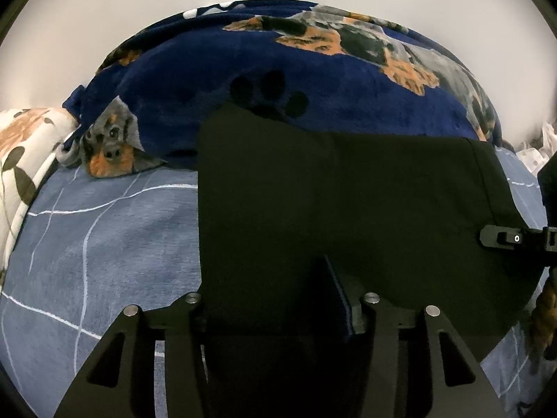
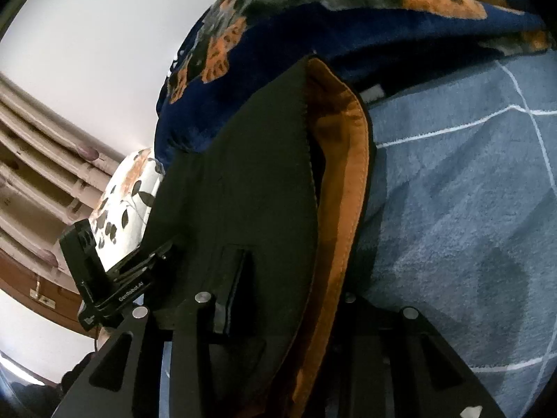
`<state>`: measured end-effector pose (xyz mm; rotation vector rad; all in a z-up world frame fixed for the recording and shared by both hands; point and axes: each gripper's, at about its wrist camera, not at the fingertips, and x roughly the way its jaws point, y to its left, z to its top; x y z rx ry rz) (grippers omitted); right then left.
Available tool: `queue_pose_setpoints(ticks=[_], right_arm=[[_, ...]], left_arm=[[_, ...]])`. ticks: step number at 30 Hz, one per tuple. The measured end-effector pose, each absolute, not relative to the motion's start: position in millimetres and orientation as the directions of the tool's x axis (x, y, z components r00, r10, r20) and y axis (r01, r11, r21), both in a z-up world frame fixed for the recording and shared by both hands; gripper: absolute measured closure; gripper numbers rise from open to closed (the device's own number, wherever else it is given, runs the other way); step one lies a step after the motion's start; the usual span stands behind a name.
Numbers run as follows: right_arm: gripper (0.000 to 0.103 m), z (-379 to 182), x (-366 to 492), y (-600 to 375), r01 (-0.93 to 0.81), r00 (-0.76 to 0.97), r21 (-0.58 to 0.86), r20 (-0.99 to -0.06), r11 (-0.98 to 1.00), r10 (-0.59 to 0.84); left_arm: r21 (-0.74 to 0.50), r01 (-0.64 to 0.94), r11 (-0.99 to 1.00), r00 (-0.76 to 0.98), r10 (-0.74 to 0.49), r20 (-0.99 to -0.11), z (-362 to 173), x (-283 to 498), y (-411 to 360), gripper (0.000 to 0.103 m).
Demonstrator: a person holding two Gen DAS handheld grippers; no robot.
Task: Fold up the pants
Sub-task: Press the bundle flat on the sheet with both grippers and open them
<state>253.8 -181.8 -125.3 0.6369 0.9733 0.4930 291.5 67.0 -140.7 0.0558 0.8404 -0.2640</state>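
Black pants with an orange-brown fleece lining [image 1: 330, 191] lying flat as a broad doubled panel across the centre and right of the left wrist view, on a blue bedsheet crossed by thin white lines [image 1: 104, 244]. In the right wrist view, lining laid bare as a curved band along the panel's right edge, black shell to its left.

Left gripper [image 1: 271, 278] low in its own frame, dark cloth running down between the fingers; only one finger [image 1: 339, 296] distinguishable, the other lost against the black fabric. Pinching or merely straddling the cloth: cannot tell.

Right gripper [image 2: 278, 271] likewise at the near edge of the panel, one finger resting on top of the black shell, its partner hidden somewhere under the layers. Grip or loose contact: cannot tell either.

Step in hand, by judgement: a fold being settled onto the sheet, edges roughly matched. Next move likely calls for letting go without dragging the top layer, tucking the exposed lining in line, then taking a short end for another fold.

Further out: navy plush blanket with a dog print [image 1: 209, 69] bunched along the top of the frame, far corner of the pants overlapping it; white floral pillow [image 1: 21, 160] at mid left. Waistband and leg ends not identifiable; a brown rope-like shape at lower right cut off and unclear.
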Motion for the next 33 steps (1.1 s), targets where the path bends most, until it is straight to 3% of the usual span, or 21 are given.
queue_pose_setpoints(ticks=[33], right_arm=[[0.065,-120,245,-173,-0.114,0.548,0.642,-0.596,0.758,0.587]], left_arm=[[-0.064,0.141,0.988,0.655,-0.142,-0.742,-143,292,81,0.024]])
